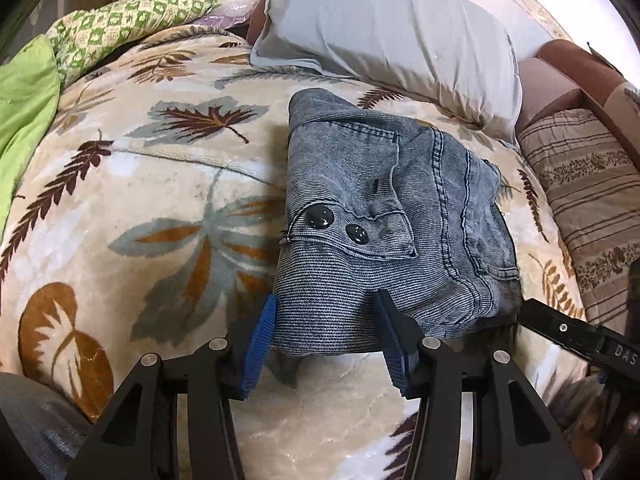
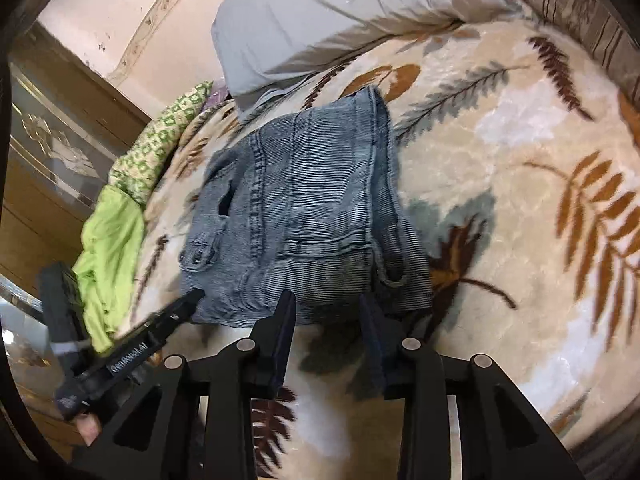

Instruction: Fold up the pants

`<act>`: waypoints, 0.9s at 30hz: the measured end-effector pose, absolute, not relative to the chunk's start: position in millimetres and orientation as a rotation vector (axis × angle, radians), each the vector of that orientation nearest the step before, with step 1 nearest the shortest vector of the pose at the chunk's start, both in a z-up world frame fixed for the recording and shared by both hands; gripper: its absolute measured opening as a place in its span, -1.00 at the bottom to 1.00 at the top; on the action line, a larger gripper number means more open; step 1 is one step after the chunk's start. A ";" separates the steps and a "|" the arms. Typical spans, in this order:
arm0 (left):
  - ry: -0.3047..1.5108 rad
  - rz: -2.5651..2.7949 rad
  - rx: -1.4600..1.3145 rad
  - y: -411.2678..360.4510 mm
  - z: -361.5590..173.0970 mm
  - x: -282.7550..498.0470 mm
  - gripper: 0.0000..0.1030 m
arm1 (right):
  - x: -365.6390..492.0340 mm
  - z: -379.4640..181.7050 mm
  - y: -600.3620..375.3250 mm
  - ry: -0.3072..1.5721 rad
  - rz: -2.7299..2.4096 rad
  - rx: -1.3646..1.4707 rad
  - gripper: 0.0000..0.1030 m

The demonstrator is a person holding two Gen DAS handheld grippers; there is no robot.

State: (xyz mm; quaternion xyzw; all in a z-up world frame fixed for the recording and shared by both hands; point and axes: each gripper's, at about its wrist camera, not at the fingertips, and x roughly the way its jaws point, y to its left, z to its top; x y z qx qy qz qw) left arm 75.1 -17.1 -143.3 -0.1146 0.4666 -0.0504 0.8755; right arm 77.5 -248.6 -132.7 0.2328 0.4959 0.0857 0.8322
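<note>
The faded blue denim pants point(image 1: 384, 216) lie folded into a compact bundle on the leaf-patterned blanket point(image 1: 160, 208); two black buttons face up. My left gripper point(image 1: 326, 316) is open, its blue pads either side of the bundle's near edge. The right gripper's black finger point(image 1: 568, 332) shows at the bundle's right corner. In the right wrist view the pants point(image 2: 312, 208) lie just ahead of my open right gripper point(image 2: 328, 312), whose fingers straddle the near hem. The left gripper's finger point(image 2: 168, 316) touches the bundle's left corner.
A grey pillow point(image 1: 392, 28) lies behind the pants. Green bedding point(image 1: 24, 100) and a green patterned cloth point(image 1: 132, 16) sit at the left. A striped cushion point(image 1: 588, 184) is at the right. A wooden cabinet point(image 2: 60, 152) stands beyond the bed.
</note>
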 end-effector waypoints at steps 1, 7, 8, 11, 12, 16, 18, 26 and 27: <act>0.976 -0.106 -0.245 -16.7 -143.1 76.0 -0.04 | 82.4 -134.8 -247.6 1.062 0.173 0.479 -0.36; 0.976 -0.093 -0.207 -22.5 -144.5 77.7 -0.03 | 107.5 -146.2 -249.4 1.105 0.116 0.430 -0.45; 0.975 -0.092 -0.200 -23.6 -144.6 77.9 -0.03 | 108.2 -148.5 -248.8 1.119 0.090 0.406 -0.65; 0.980 -0.095 -0.203 -22.3 -144.5 78.5 -0.03 | 98.5 -145.0 -254.7 1.104 0.093 0.446 -0.68; 0.983 -0.096 -0.211 -21.3 -144.8 78.8 -0.03 | 97.4 -144.9 -255.4 1.099 0.100 0.447 -0.68; 0.973 -0.088 -0.175 -25.1 -144.9 78.4 -0.03 | 108.5 -150.2 -246.9 1.110 0.107 0.402 -0.44; 0.963 -0.081 -0.139 -29.5 -146.4 77.9 -0.02 | 111.4 -152.7 -244.6 1.114 0.097 0.395 -0.38; 0.928 -0.072 -0.054 -35.9 -140.0 69.0 0.10 | 100.1 -149.7 -235.3 1.110 0.123 0.364 0.03; 0.932 -0.060 -0.024 -39.0 -142.8 69.1 0.16 | 102.2 -152.2 -232.8 1.118 0.118 0.342 0.03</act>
